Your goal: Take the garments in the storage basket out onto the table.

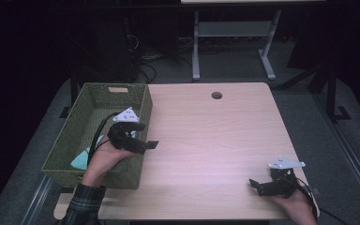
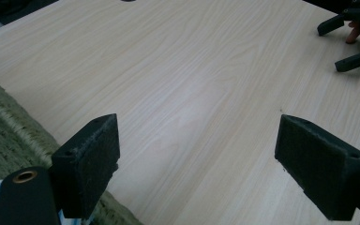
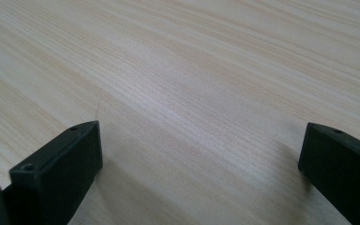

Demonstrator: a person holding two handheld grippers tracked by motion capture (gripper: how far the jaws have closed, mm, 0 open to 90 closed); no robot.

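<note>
Grippers spread and empty; cloth lying in basket.

Left gripper (image 1: 140,136) held at the near right rim of the woven basket (image 1: 86,117), jaws wide apart and pointing right over the bare table (image 1: 206,136); judged a pose just outside the basket wall, nothing pinched. Right gripper (image 1: 262,185) parked low at the near right corner of the table, jaws likewise spread over bare wood, apparently idle and kept clear of the left hand's working area. Pale turquoise cloth (image 1: 82,159) lying on the basket floor, near end, just left of the left forearm; mostly hidden by hand, cable and basket wall, so shape and fold not discernible. Basket weave (image 2: 4,136) cut off at the left edge in the left gripper view.
</note>
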